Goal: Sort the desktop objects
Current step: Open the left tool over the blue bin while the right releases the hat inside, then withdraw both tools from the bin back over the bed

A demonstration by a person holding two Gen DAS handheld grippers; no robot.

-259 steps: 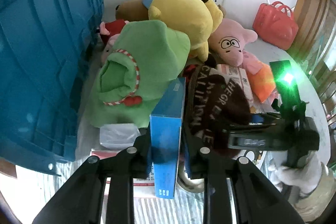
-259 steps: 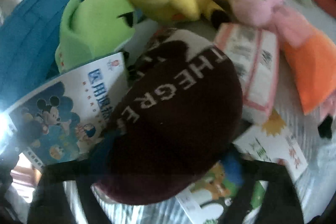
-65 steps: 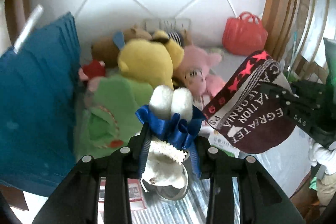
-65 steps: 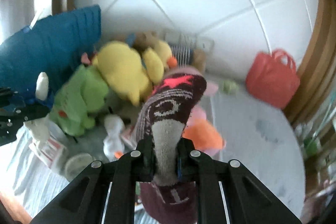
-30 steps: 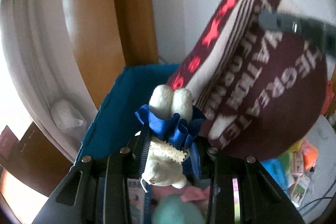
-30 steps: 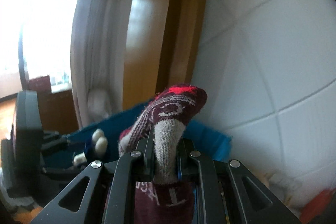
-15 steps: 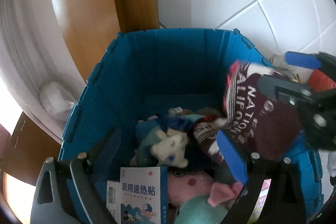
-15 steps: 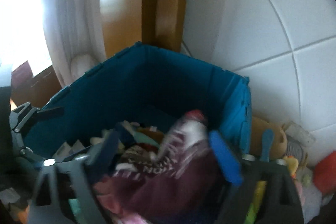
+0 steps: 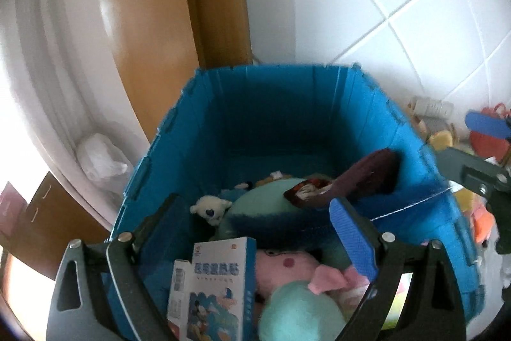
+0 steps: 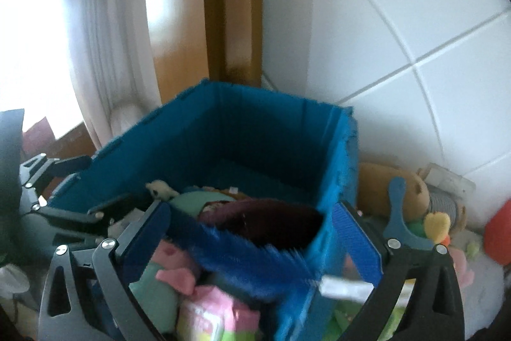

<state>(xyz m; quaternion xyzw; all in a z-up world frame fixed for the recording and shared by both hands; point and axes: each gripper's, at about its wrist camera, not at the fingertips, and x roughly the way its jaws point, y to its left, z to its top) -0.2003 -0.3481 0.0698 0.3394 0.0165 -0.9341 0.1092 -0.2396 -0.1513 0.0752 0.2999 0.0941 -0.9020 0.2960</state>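
Both grippers, left (image 9: 255, 232) and right (image 10: 258, 232), hang spread over the blue bin (image 9: 281, 104) at frame centre, which holds the maroon beanie (image 9: 367, 174), plush toys and a Mickey box (image 9: 217, 286).

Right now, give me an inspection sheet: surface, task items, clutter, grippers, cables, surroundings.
Surface: table mostly hidden; nothing clear seen.
Task items: blue crate holds maroon beanie, white plush, pink plush, blue box.
Clutter: brown plush and red bag outside the crate, on its right.
Grippers: left gripper and right gripper open, empty, above the crate.
Cables: nothing seen.
Surroundings: white tiled wall, wooden frame, white curtain.
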